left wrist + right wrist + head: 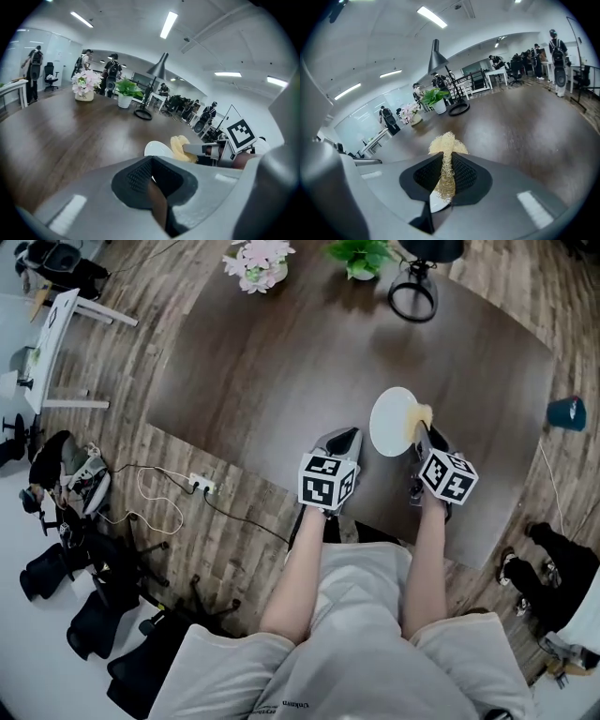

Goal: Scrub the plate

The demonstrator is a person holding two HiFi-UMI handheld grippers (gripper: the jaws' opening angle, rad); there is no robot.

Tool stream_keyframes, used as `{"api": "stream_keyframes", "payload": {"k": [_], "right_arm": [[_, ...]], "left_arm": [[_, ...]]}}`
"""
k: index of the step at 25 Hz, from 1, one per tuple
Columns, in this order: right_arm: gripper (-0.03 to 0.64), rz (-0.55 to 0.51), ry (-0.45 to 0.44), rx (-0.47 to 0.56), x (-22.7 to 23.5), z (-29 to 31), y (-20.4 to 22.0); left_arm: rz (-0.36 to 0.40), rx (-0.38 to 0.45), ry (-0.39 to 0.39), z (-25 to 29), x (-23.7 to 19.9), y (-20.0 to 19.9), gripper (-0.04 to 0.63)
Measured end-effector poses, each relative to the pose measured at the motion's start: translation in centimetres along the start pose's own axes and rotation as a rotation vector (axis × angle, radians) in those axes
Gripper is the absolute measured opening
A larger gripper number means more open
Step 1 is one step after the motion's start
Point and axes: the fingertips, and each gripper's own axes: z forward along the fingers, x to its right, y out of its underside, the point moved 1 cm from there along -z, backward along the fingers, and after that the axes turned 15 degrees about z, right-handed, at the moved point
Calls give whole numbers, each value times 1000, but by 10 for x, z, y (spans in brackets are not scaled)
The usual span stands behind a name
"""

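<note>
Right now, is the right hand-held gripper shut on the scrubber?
Shut: the right hand-held gripper pinches the yellow scrubber between its jaws.

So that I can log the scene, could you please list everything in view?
table: one, dark brown, centre
plate: one, white, table's near edge
scrubber: one, yellow, at plate's right edge
flowers: one pot, pink, table's far edge
plant: one, green, beside flowers
lamp: one, black, beside plant
cup: one, blue, floor, right
power strip: one, white, floor, left
left gripper: one, grey, fingers closed on plate's rim
right gripper: one, grey, fingers closed on scrubber
</note>
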Motion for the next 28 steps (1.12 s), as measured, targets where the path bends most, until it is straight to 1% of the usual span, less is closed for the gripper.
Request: {"api": "stream_keyframes", "payload": {"k": [4,9,13,18,21,24,28], "right_arm": [[74,-7,35,5,-9,2,3],[74,-39,109,18,-13,3,-4],[74,-61,168,10,-10,11,2],[74,-124,225,8,-16,18,3],[74,-154,262,6,-14,21,2],[74,-152,288,6,-12,25,1],[74,-146,298,1,-13,30,1]], "left_arm": [[5,-20,65,19,-10,-5,2],[50,-37,160,45,-2,-19,2],[73,-57,218,54,2,-17,2],[70,-70,256,59,-5,-16,2],[83,-85,282,63,-7,-15,2],[101,-95,307,66,-10,-16,2],[108,-97,329,73,-13,-21,2]]}}
